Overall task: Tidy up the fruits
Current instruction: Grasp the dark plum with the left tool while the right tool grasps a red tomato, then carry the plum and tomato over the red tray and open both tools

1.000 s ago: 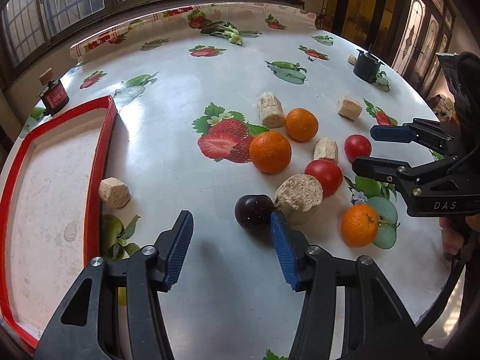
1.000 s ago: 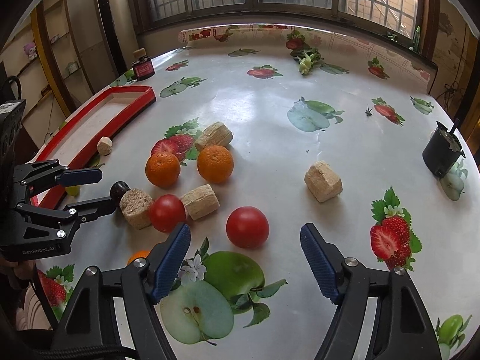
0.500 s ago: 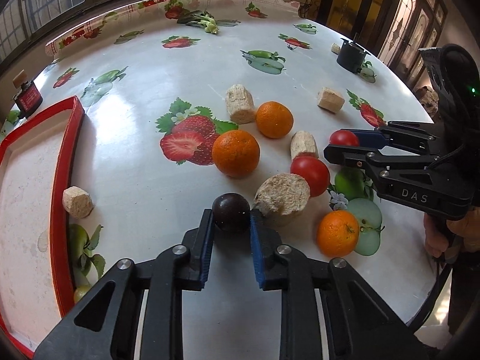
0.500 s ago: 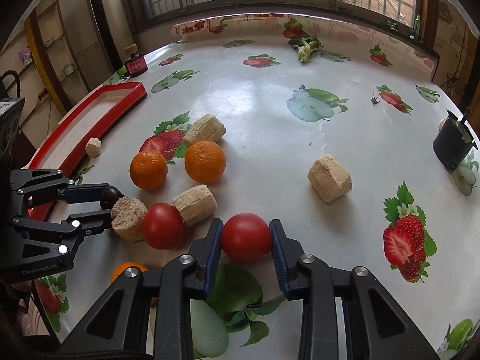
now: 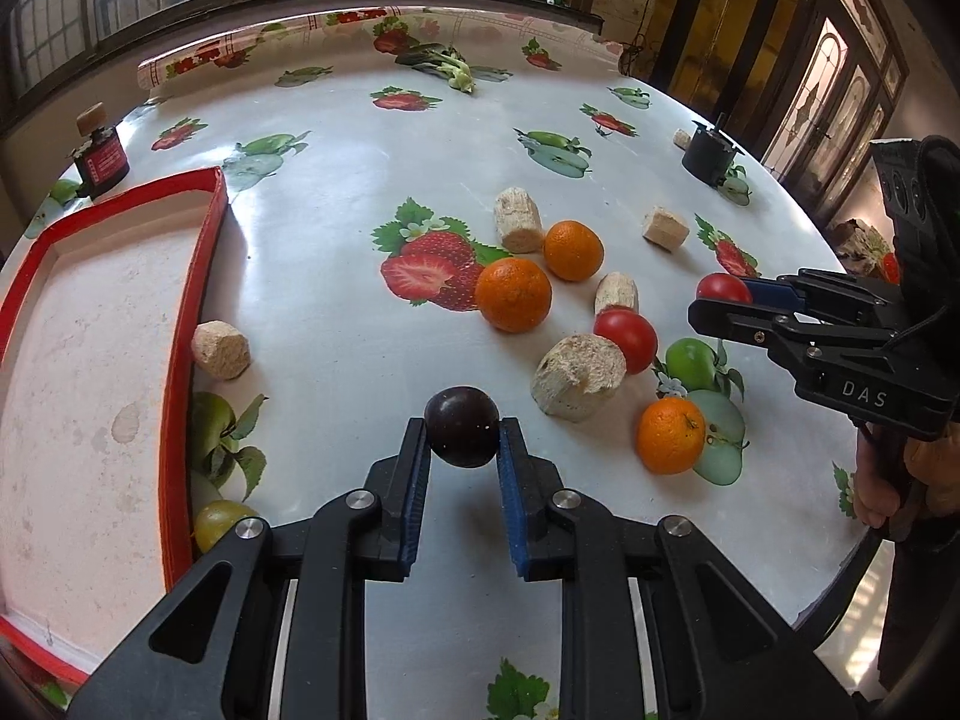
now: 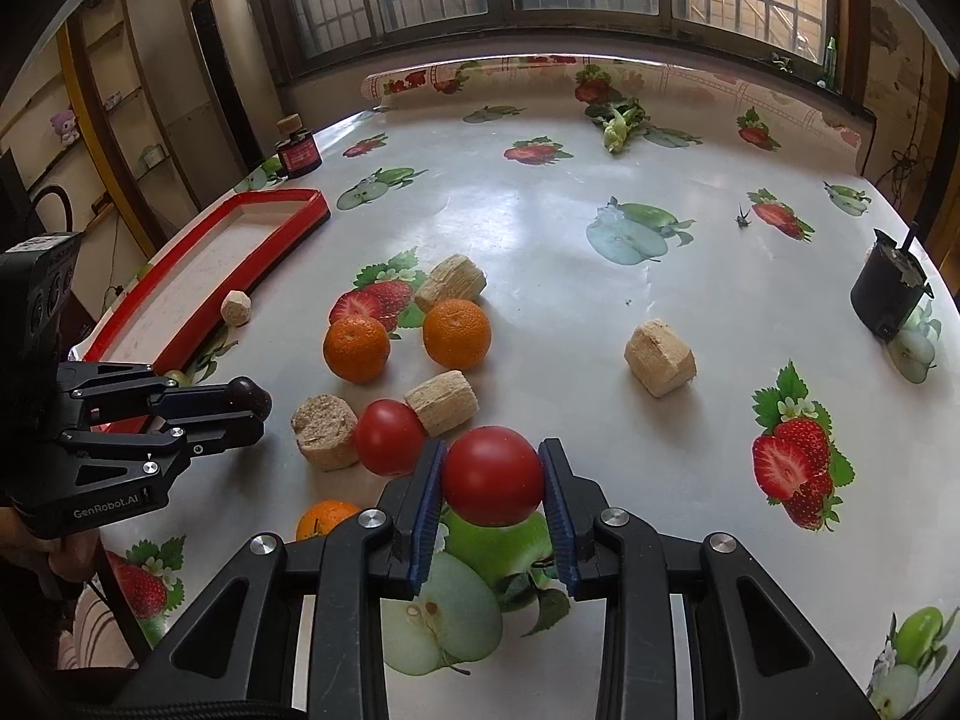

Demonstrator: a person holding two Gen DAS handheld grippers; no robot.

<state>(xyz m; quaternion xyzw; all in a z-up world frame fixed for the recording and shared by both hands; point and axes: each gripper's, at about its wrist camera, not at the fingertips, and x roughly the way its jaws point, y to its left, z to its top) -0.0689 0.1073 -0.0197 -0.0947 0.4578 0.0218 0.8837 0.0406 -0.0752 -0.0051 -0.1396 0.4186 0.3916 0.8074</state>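
Note:
My left gripper [image 5: 462, 435] is shut on a dark purple plum [image 5: 462, 425], held just above the fruit-print tablecloth with its shadow underneath. My right gripper [image 6: 492, 480] is shut on a red tomato [image 6: 493, 474], also a little off the table. A second tomato [image 6: 389, 437] lies beside a beige block [image 6: 324, 432]. Two oranges [image 6: 355, 348] [image 6: 457, 333] sit further back, and a third orange [image 5: 671, 435] lies near the front. The red-rimmed tray [image 5: 180, 324] lies to the left with nothing visible in it.
Several beige blocks are scattered among the fruit; one [image 5: 220, 350] lies against the tray's rim. A small green fruit [image 5: 222, 525] sits by the tray's near corner. A black cup [image 6: 888, 294] stands at the far right, a dark jar [image 6: 298, 151] at the back left.
Both grippers went from open to shut, the left on the plum and the right on the tomato. Both fruits have since come up slightly off the table.

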